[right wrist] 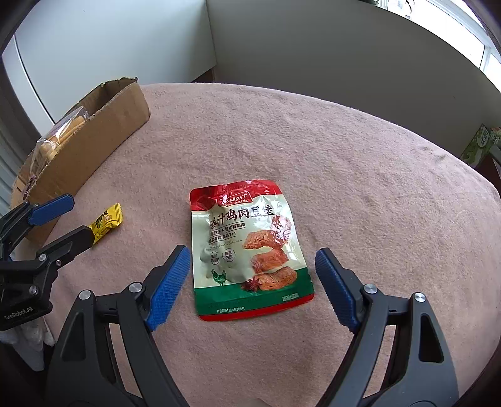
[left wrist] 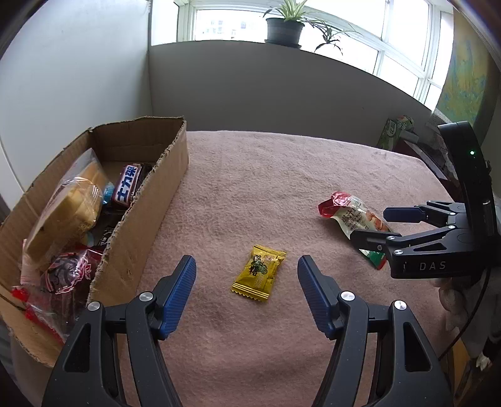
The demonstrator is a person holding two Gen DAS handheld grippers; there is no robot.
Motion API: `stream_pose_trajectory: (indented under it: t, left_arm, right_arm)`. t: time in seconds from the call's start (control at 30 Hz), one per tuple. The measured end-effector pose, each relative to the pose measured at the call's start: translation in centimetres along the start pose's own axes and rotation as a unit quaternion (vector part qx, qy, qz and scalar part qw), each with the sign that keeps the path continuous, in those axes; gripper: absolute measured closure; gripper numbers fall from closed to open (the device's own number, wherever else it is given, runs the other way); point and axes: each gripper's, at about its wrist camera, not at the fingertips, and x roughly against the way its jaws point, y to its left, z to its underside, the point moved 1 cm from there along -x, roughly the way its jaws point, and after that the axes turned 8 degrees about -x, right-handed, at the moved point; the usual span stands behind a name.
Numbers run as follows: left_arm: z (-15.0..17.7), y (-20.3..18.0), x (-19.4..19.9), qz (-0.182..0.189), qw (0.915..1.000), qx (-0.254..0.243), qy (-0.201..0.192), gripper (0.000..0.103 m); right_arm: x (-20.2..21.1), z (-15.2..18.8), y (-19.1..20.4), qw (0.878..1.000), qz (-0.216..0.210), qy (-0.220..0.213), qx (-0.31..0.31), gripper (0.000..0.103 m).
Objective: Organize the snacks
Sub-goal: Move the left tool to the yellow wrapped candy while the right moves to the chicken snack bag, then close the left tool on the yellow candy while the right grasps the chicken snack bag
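A small yellow candy packet [left wrist: 259, 273] lies flat on the pink cloth, between the fingers of my open left gripper [left wrist: 246, 266]; it also shows in the right wrist view [right wrist: 105, 225]. A red, white and green chicken tofu snack pouch [right wrist: 247, 247] lies flat between the fingers of my open right gripper [right wrist: 252, 260]; it also shows in the left wrist view [left wrist: 357, 219]. A cardboard box [left wrist: 150, 200] at the left holds several snacks, among them a bagged cake [left wrist: 72, 206] and a Snickers bar [left wrist: 126, 187]. Both grippers are empty.
The pink cloth [left wrist: 266, 175] covers the table. The box also shows far left in the right wrist view [right wrist: 103, 131]. A green box [left wrist: 394, 131] stands past the table's far right edge. A grey wall with a window and potted plant [left wrist: 286, 23] is behind.
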Motion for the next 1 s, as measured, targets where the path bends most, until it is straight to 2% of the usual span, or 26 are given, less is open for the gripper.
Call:
stream_pose_trajectory:
  t: [0.13, 0.17, 0.23, 0.3, 0.43, 0.6, 0.7, 1.0]
  left_arm:
    - [-0.2, -1.1, -1.0, -0.013, 0.9996, -0.022, 0.011, 0.036]
    - [-0.3, -1.2, -1.3, -0.015, 0.9995, -0.023, 0.017, 0.036]
    - [-0.3, -1.3, -1.8, -0.013, 0.9993, -0.023, 0.027, 0.042]
    - [-0.3, -1.1, -2.4, -0.01, 0.9991, -0.017, 0.038, 0.054]
    - [-0.2, -1.1, -2.3, 0.011, 0.999, -0.012, 0.042, 0.066]
    - [-0.1, -2.1, -2.2, 0.027, 0.9983, -0.026, 0.043, 0.066]
    - [-0.2, -2.8, -2.4, -0.001, 0.9984, -0.039, 0.041, 0.067]
    - [-0.4, -1.7, -2.9, -0.012, 0.9986, -0.025, 0.044, 0.068]
  right_arm:
    - [1.1, 0.4, -1.4, 1.0, -0.013, -0.002, -0.009, 0.019]
    - [0.3, 0.0, -1.7, 1.0, -0.016, -0.002, -0.011, 0.019]
    - [0.0, -0.2, -2.0, 1.0, -0.019, -0.003, -0.013, 0.019]
    - [-0.1, -0.3, -2.2, 1.0, -0.021, -0.005, -0.016, 0.019]
    - [-0.5, -0.3, -2.6, 0.999, -0.03, -0.003, -0.022, 0.019]
    - [-0.6, -0.2, -2.2, 0.999, -0.031, -0.003, -0.011, 0.019]
    - [-1.0, -0.6, -1.7, 1.0, -0.027, 0.0, 0.0, 0.019]
    - [-2.3, -1.6, 0.5, 0.999, 0.0, 0.007, 0.037, 0.018]
